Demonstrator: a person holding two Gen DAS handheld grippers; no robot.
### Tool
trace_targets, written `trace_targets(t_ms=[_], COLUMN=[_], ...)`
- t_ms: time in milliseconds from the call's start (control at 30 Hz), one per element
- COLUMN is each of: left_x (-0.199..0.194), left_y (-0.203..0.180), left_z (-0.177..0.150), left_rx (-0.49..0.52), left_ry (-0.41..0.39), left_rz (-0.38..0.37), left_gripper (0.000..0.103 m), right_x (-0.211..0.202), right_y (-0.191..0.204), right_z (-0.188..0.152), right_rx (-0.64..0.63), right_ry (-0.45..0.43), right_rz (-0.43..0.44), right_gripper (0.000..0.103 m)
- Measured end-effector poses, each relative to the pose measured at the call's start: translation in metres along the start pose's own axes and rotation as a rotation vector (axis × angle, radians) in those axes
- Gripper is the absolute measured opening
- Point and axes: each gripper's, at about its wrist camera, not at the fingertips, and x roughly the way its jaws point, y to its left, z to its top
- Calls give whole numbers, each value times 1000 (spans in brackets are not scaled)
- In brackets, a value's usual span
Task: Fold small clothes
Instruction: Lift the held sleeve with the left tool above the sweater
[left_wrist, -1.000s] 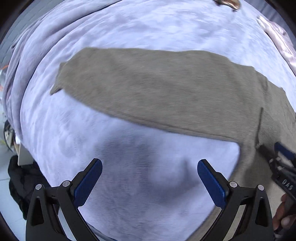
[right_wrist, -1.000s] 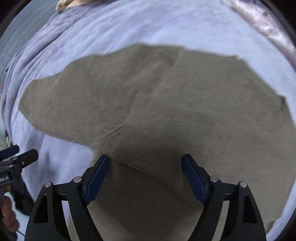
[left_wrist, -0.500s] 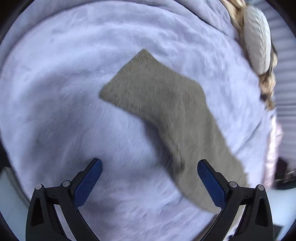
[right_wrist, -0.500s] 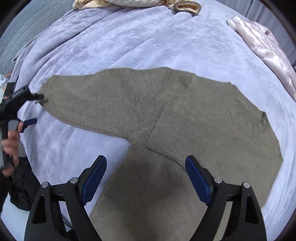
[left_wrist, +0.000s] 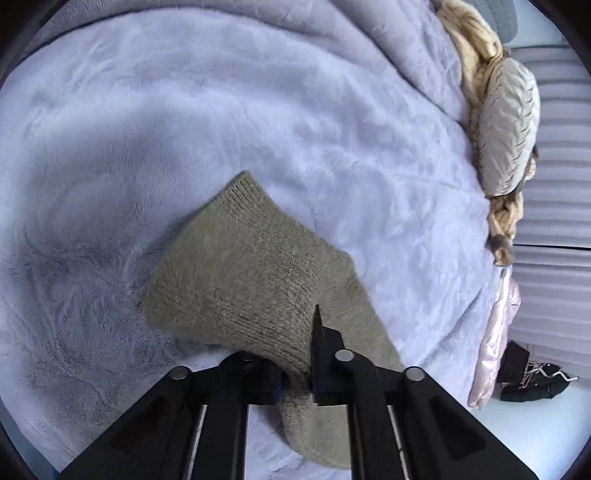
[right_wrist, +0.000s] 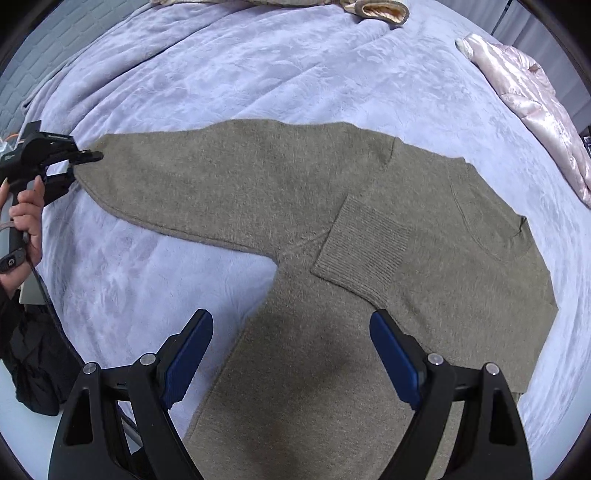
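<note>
You are pinching the cuff end of the outstretched sleeve (left_wrist: 258, 280) with your left hand-held gripper (left_wrist: 295, 373) — its jaws are closed tight on the ribbed knit, so the sleeve is folding slightly over the fingers and lifting off the bed (left_wrist: 184, 110). In the right wrist view that same gripper (right_wrist: 79, 160) is sitting at the far tip of the sleeve, with your hand (right_wrist: 26, 218) wrapped around its handle.

The olive sweater (right_wrist: 295, 332) is lying flat on the lavender blanket, body toward you. Its other sleeve (right_wrist: 364, 249) is already lying folded across the chest, cuff near the middle, which is likely why you are taking the remaining one by its end: it looks ready to be carried inward over the body the same way.

Your right hand-held gripper (right_wrist: 291, 354) is hovering over the lower body with its blue pads spread wide, holding nothing — probably waiting to steady the fabric or take the hem.

A pink garment (right_wrist: 535, 110) is lying well apart at the bed's far edge.
</note>
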Motion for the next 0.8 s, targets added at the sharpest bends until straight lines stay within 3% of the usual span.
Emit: trace_targets(t_ms=[233,367,467,533,567,667,700,800], left_x=[-28,-42,-47,-53,-56,-65,-68,-71], left_y=[-53,-77,-94,-99,-102,-113,-118,-137], left_z=[-20,-32,-40,-45,-48,-58,-63,-80], left_rx=[193,278,348,380,396,450,471,539], left_ry=[-97,-137,-157,-164,-166,-178,-180,-177], left_rz=[94,162,207,225,231,249,256,270], left_gripper=[11,11,11,11,11,11,11,11], right_x=[20,63,98,109,106,83,72,38], right_y=[-6,-2,17,41,56,77,78,63], right_z=[43,87,104,109,110,109,107,99], right_rx=[27,58,52,36,21,32,32,-7], right_ry=[-30,-5,71,98,85,60,40,-22], right_rz=[-87,-214,-297,-265,-204,132,145,26], right_gripper=[89,89,89,89,89,89,89,89])
